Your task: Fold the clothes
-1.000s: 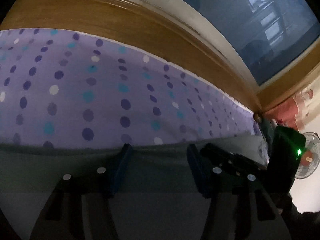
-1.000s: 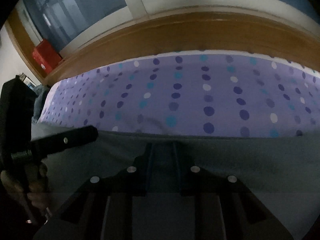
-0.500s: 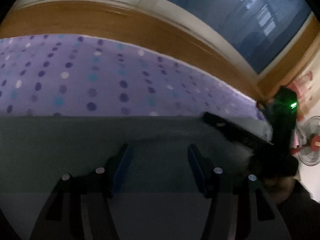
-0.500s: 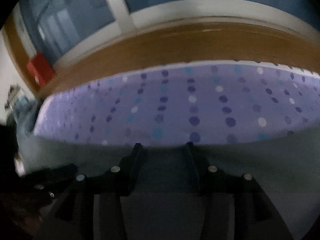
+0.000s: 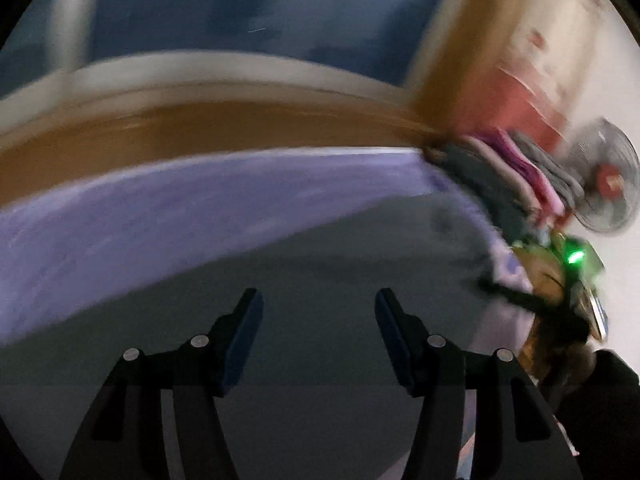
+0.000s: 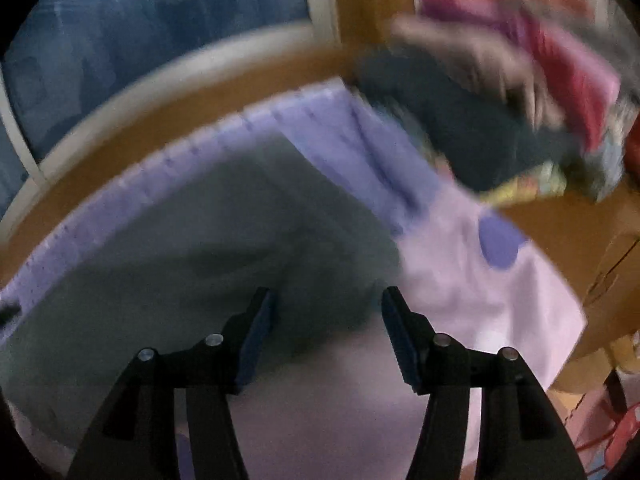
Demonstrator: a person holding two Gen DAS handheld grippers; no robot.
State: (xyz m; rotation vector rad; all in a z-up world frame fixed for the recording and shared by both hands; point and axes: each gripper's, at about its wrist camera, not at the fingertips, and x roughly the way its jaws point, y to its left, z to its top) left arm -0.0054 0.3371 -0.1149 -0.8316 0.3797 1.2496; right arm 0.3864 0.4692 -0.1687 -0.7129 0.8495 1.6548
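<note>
Both tools, the left tool (image 5: 318, 308) and right tool (image 6: 328, 308), hang with fingers spread and empty over the grey garment (image 6: 192, 248) lying flat on the purple-sheeted bed (image 5: 160, 208), seemingly folded, while a heaped clothes pile (image 6: 500, 120) at two o'clock awaits.

Grey-green garment (image 5: 320, 264), spread flat on purple sheet (image 5: 160, 208)

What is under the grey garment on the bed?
The grey garment lies on the purple sheet, which shows along its far and right edges. Whatever lies beneath its middle is covered.
</note>
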